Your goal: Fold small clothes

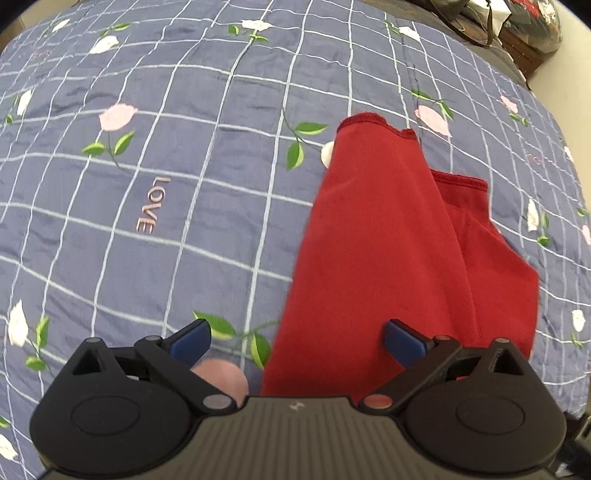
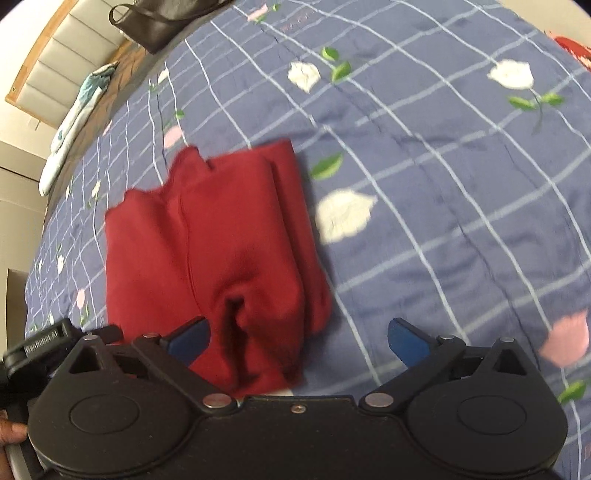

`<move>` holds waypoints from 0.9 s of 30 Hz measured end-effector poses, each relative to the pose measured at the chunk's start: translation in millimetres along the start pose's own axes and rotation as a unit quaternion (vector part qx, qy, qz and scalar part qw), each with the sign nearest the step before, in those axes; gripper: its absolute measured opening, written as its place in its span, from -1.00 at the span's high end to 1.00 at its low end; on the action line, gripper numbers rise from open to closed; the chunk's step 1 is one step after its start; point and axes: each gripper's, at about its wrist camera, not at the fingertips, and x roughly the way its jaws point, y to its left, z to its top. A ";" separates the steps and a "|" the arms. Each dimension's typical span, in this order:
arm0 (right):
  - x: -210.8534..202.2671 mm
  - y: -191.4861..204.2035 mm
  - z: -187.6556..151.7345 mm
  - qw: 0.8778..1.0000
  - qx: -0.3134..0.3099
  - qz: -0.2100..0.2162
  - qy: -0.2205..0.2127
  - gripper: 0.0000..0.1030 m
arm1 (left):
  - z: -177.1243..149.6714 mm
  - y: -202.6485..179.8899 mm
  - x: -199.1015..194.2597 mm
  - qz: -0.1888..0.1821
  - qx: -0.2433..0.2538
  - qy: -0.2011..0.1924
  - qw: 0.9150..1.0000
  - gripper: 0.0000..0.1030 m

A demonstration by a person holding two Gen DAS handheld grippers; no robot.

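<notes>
Left wrist: tool (image 1: 298, 341) wide, empty.

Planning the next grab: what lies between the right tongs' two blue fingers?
In the right wrist view, the near end of the red garment and bare bedspread lie between the open right tongs' fingers; nothing else.

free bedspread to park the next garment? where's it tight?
Bare bedspread left of the red garment, around the LOVE lettering. More bare quilt on its other side, right wrist view. Crowded only at the far edge: black bag, folded cloth. Both grippers open.
</notes>
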 end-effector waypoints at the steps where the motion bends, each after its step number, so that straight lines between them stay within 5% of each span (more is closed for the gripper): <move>1: 2.1 1.2 3.5 1.000 -0.002 -0.001 -0.003 -0.99 | 1.6 -0.5 2.1 0.004 0.003 0.002 1.000 -0.99; 10: 23.9 13.2 33.3 0.999 -0.027 -0.003 -0.019 -0.99 | 10.4 -10.9 16.9 0.013 0.020 0.009 1.000 -0.99; 18: 41.1 18.7 50.2 0.998 0.023 0.039 -0.032 -0.99 | 10.0 -19.6 28.7 0.007 0.025 0.018 1.000 -0.99; 27: 68.4 21.2 40.7 1.000 -0.031 0.004 0.004 -0.99 | 5.6 -26.3 40.8 0.004 0.033 0.030 0.999 -0.99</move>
